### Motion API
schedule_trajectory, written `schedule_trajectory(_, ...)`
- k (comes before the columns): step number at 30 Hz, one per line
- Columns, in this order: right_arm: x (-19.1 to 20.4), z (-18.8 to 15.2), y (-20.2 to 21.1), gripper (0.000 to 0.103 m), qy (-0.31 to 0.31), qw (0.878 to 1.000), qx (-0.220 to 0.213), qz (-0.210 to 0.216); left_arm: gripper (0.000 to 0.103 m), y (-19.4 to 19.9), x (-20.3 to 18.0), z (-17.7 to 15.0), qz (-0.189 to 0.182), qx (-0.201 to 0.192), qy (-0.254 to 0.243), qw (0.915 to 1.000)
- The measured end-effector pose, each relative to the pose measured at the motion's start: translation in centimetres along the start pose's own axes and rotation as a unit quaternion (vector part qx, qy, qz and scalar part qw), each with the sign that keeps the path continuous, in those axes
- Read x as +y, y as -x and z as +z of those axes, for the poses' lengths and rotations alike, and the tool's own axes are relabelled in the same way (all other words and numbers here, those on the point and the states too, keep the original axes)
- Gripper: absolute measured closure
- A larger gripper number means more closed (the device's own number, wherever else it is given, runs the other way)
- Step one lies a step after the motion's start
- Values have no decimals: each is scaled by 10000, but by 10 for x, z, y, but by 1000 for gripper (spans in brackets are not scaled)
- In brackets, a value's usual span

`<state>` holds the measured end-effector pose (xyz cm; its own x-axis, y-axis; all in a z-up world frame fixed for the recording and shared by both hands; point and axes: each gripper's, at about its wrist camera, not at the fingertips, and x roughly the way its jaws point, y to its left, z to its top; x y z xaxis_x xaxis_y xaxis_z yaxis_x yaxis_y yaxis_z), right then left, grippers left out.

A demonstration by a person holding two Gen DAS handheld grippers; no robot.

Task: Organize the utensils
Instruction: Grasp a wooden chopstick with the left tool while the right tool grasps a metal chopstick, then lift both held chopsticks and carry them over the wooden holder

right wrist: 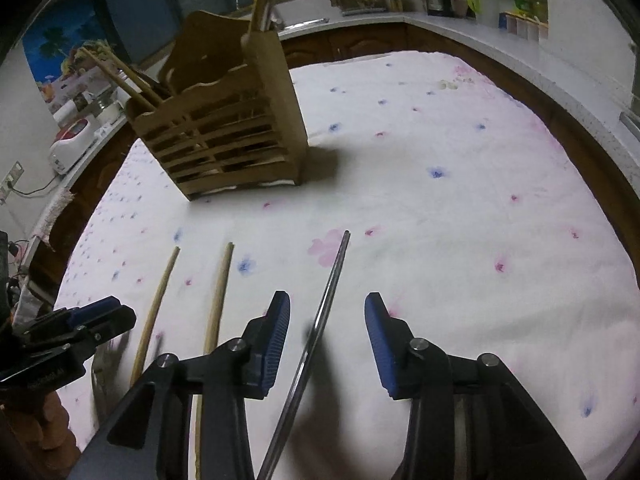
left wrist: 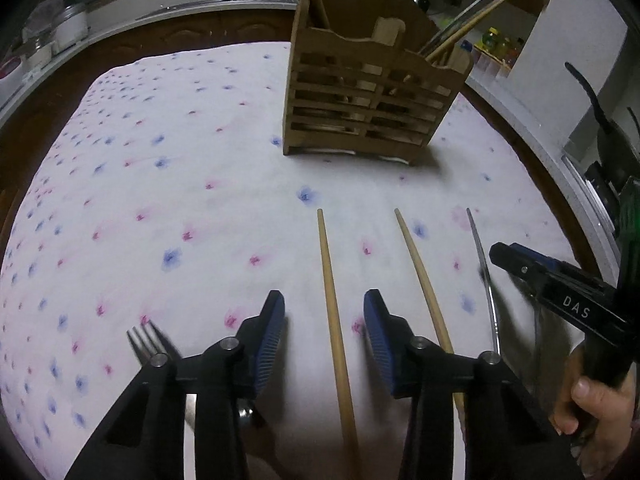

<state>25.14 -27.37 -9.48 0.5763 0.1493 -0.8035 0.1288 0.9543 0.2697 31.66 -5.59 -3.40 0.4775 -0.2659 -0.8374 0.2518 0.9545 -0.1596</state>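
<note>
The left tool (left wrist: 324,340), black with blue ribbed pads, stands wide open above a table under a white cloth with pink and blue flowers (left wrist: 180,184). Between its fingers lies a long pale wooden chopstick (left wrist: 334,316); a second wooden chopstick (left wrist: 424,284) lies just right of it, then a thin metal utensil handle (left wrist: 484,272). A steel fork (left wrist: 146,340) shows at the left. A slatted wooden utensil holder (left wrist: 372,92) stands farther back. The right tool (left wrist: 520,260) enters from the right.

floral tablecloth (left wrist: 200,184) carries wooden caddy (left wrist: 368,100); two chopsticks (left wrist: 334,320), fork (left wrist: 146,338), metal utensil (right wrist: 320,320).
</note>
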Motion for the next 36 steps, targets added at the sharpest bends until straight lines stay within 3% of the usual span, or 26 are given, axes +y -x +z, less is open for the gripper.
schedule_trajectory(8,5,8,-17,76,176,9997,134,-140,66,-28,-2,5,15,240,-7,9997)
schedule_trajectory(14,13,9,-27,76,346,9986,214,-340,66,-37,-10,11,92,307,-139,9994)
schedule_trajectory(18,18,6,-28,78,549,9973,194,-440,79,-42,-17,13,299,285,-290,9987)
schedule_trajectory(20,15,7,-27,92,490,9977,194,-425,91,-44,-17,14,381,253,-300,9985)
schedule_trajectory(22,11,8,-27,93,363,9985,207,-348,98,-45,-15,15,322,258,-233,9989)
schedule_trajectory(27,4,9,-24,97,33,9997,254,0,98,-41,-11,15,236,265,-119,9993)
schedule_trajectory(36,6,5,-1,98,-19,9997,66,213,99,2,2,9,-205,-138,242,9994)
